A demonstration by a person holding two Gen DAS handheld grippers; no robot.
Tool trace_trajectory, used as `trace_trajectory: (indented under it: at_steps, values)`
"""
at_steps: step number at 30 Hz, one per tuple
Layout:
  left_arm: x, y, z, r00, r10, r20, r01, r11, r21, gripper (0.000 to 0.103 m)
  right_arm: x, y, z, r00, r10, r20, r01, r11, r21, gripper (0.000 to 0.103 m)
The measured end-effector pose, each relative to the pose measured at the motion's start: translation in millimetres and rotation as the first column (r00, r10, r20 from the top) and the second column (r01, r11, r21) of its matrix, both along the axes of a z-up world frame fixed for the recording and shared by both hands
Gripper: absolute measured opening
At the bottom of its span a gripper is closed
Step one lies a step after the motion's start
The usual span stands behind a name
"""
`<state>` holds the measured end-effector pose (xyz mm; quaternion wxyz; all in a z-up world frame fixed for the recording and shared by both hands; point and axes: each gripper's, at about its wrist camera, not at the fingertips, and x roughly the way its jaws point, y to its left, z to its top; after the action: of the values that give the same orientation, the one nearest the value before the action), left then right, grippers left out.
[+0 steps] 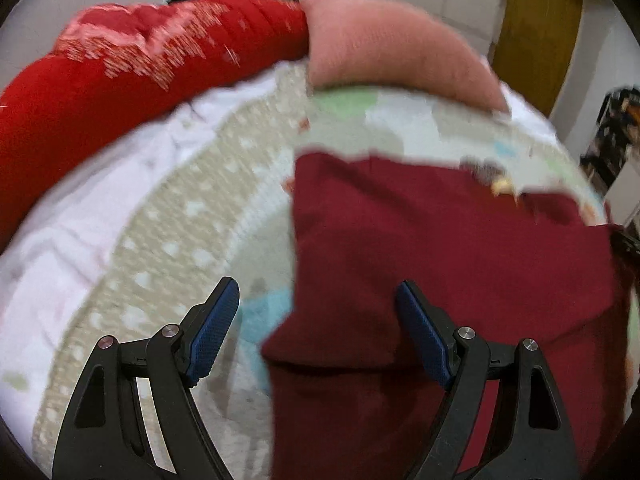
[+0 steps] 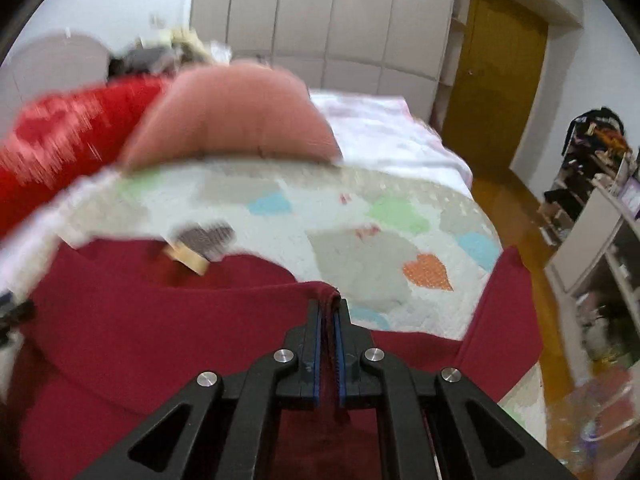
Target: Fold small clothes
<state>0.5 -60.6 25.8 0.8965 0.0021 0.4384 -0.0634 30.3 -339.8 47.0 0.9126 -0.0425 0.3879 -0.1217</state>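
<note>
A dark red garment (image 1: 440,264) lies on the patterned quilt (image 1: 172,216) on a bed. My left gripper (image 1: 318,300) is open and empty, its blue-padded fingers (image 1: 216,328) straddling the garment's left edge just above it. In the right wrist view my right gripper (image 2: 329,308) is shut on a pinched fold of the dark red garment (image 2: 160,328) and holds that edge up over the quilt (image 2: 360,248). Both views are blurred by motion.
A bright red patterned garment (image 1: 120,64) and a pink one (image 1: 384,40) lie at the far side of the quilt. A small tan tag (image 2: 188,260) sits near the garment's far edge. A wardrobe (image 2: 320,20), brown door (image 2: 496,80) and cluttered shelf (image 2: 600,208) stand beyond the bed.
</note>
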Motion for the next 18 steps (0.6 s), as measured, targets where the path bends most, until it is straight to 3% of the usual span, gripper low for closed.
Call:
trace_trajectory:
  at_steps: [1, 3, 5, 9, 11, 13, 14, 18]
  values:
    - [0.6, -3.2, -5.6, 1.0, -0.013, -0.022, 0.014, 1.0, 0.015, 0.082, 6.8, -6.4, -18.1, 0.997, -0.037, -0.07, 0.037, 0.999, -0.006, 0.005]
    - [-1.8, -1.7, -5.5, 1.0, -0.018, -0.011, 0.018, 1.0, 0.011, 0.082, 3.3, -18.5, -32.3, 0.987, -0.066, -0.146, 0.076, 0.995, 0.07, 0.005]
    - [-2.2, 0.6, -2.9, 1.0, -0.011, -0.006, 0.011, 1.0, 0.003, 0.082, -12.0, -24.2, -26.9, 0.988, -0.093, -0.121, 0.106, 0.988, 0.113, 0.006]
    - [-5.6, -1.2, -0.6, 1.0, 0.013, 0.004, -0.013, 1.0, 0.001, 0.082, -36.6, -17.3, -3.9, 0.997, -0.072, 0.003, 0.071, 0.982, 0.174, 0.009]
    - [-10.3, -7.3, -0.5, 1.0, 0.003, -0.006, -0.004, 1.0, -0.007, 0.082, -27.8, -11.2, -15.2, 1.0, -0.021, -0.021, 0.025, 0.976, 0.217, 0.01]
    - [-14.7, -15.5, 2.5, 1.0, -0.014, -0.004, 0.015, 1.0, 0.007, 0.082, -14.2, -4.1, -42.8, 0.992, 0.007, -0.124, 0.023, 0.972, 0.235, 0.012]
    - [-18.3, -19.9, 5.7, 1.0, -0.028, 0.009, 0.028, 0.999, 0.027, 0.082, -11.2, -3.2, -52.1, 0.991, 0.004, -0.131, 0.027, 0.973, 0.23, 0.012]
    - [-24.0, -30.2, 16.4, 0.998, -0.054, 0.042, 0.053, 0.998, 0.04, 0.082, -22.2, -16.0, -32.7, 0.996, -0.007, -0.093, 0.034, 0.955, 0.296, 0.019]
